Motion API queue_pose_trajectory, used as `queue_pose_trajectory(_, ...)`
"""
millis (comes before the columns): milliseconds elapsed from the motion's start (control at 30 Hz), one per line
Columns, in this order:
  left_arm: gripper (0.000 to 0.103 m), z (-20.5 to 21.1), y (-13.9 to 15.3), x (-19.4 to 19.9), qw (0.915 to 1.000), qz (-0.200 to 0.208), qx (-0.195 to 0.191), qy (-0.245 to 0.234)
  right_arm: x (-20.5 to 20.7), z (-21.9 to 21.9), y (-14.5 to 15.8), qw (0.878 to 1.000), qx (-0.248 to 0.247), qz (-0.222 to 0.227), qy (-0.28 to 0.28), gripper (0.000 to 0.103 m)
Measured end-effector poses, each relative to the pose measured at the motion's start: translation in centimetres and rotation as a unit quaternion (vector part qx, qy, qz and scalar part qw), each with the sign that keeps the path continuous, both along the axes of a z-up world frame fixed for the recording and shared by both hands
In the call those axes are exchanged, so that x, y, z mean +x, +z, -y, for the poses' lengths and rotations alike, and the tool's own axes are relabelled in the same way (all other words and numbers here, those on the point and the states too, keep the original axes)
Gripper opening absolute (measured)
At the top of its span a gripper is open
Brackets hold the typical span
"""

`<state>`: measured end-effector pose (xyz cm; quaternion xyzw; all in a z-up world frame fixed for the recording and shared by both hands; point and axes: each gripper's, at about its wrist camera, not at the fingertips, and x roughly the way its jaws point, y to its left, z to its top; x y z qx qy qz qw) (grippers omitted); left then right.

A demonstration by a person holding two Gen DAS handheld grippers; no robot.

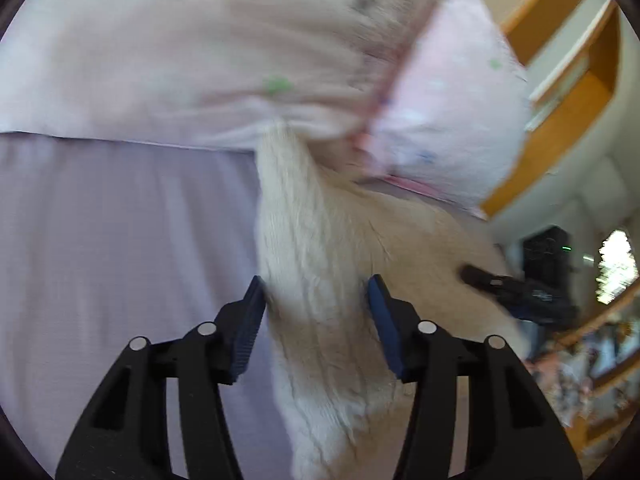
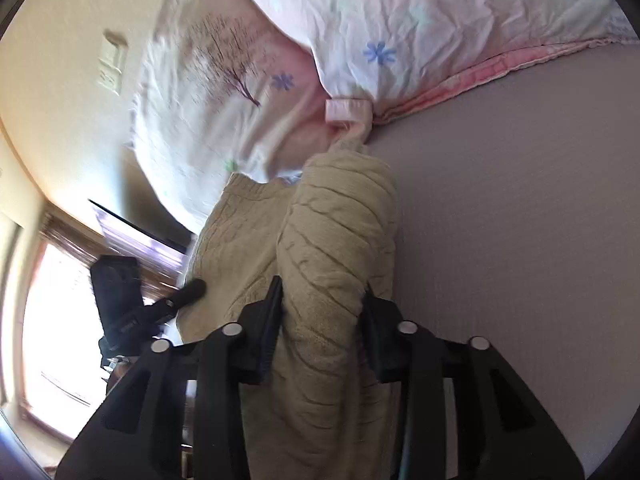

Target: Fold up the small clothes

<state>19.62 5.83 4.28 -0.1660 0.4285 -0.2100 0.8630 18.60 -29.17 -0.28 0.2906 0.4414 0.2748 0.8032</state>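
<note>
A cream cable-knit sweater [image 1: 320, 264] hangs lifted above the lilac bed sheet [image 1: 120, 260]. My left gripper [image 1: 316, 300] has its blue pads on either side of one bunched part of the sweater and grips it. In the right wrist view my right gripper [image 2: 322, 300] grips another bunched, ribbed part of the same sweater [image 2: 328, 232]. The rest of the sweater [image 2: 236, 240] hangs to the left. Each gripper shows in the other's view, the right one [image 1: 516, 288] in the left wrist view and the left one [image 2: 132, 300] in the right wrist view.
A pink floral pillow [image 2: 420, 32] and a second pillow [image 2: 208, 92] lie at the head of the bed. The lilac sheet [image 2: 500, 220] spreads beside the sweater. A wooden headboard [image 1: 560, 112] and a bright window [image 2: 52, 320] are behind.
</note>
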Motion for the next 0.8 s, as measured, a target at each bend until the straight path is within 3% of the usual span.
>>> queue_pose_trajectory(33, 0.065, -1.3, 0.6, -0.8, 0.9997, 0.015, -0.016, 0.012, -0.1, 0.8, 0.0, 1.000, 0.014, 0.000, -0.016, 0.060)
queue_pose_trajectory(133, 0.077, -2.7, 2.2, -2.4, 0.9968, 0.055, -0.051, 0.026, -0.3, 1.6, 0.4, 0.999, 0.013, 0.009, -0.037, 0.060)
queue_pose_trajectory(167, 0.077, -2.2, 2.6, -2.7, 0.9962, 0.065, -0.055, 0.020, -0.3, 1.0, 0.4, 0.999, 0.006, 0.011, -0.030, 0.056)
queue_pose_trajectory(200, 0.078, -1.4, 2.7, -3.0, 0.9958, 0.068, -0.061, 0.008, -0.3, 0.3, 0.5, 1.000, -0.009, 0.017, -0.022, 0.019)
queue_pose_trajectory(300, 0.078, 2.0, 2.3, -3.7, 0.9964, 0.057, -0.050, -0.037, 0.1, 0.0, 1.6, 0.987, -0.123, 0.065, -0.077, 0.009)
queue_pose_trajectory(367, 0.078, 3.1, 1.9, -4.8, 0.9961, 0.062, -0.031, -0.055, 1.0, 0.9, 1.2, 0.975, -0.173, 0.051, -0.129, 0.009)
queue_pose_trajectory(400, 0.078, 3.5, 1.8, -5.3, 0.9959, 0.067, -0.017, -0.059, 1.1, 1.1, 0.7, 0.972, -0.188, 0.041, -0.137, 0.009)
queue_pose_trajectory(467, 0.078, 3.5, 1.8, -6.7, 0.9954, 0.076, 0.008, -0.058, 0.1, 1.2, 0.9, 0.975, -0.172, 0.039, -0.137, 0.011)
queue_pose_trajectory(500, 0.078, 3.4, 1.8, -7.3, 0.9951, 0.079, 0.016, -0.056, -0.5, 1.4, 1.4, 0.976, -0.159, 0.044, -0.140, 0.014)
queue_pose_trajectory(567, 0.079, 2.6, 1.5, -8.6, 0.9948, 0.082, 0.028, -0.053, -3.5, 2.6, 3.2, 0.980, -0.117, 0.058, -0.148, 0.035)
queue_pose_trajectory(600, 0.084, 2.2, 1.3, -9.3, 0.9945, 0.083, 0.036, -0.052, -4.8, 3.1, 3.7, 0.982, -0.100, 0.065, -0.146, 0.072)
queue_pose_trajectory(633, 0.088, 1.9, 1.2, -10.0, 0.9943, 0.083, 0.043, -0.052, -6.5, 3.4, 4.5, 0.983, -0.080, 0.082, -0.141, 0.098)
queue_pose_trajectory(700, 0.101, 1.9, 0.5, -11.4, 0.9940, 0.069, 0.075, -0.040, -9.4, 3.5, 5.3, 0.984, -0.077, 0.102, -0.125, 0.100)
queue_pose_trajectory(800, 0.101, 2.2, -0.3, -12.8, 0.9904, 0.063, 0.123, -0.002, -13.4, 2.8, 4.6, 0.984, -0.120, 0.088, -0.099, 0.101)
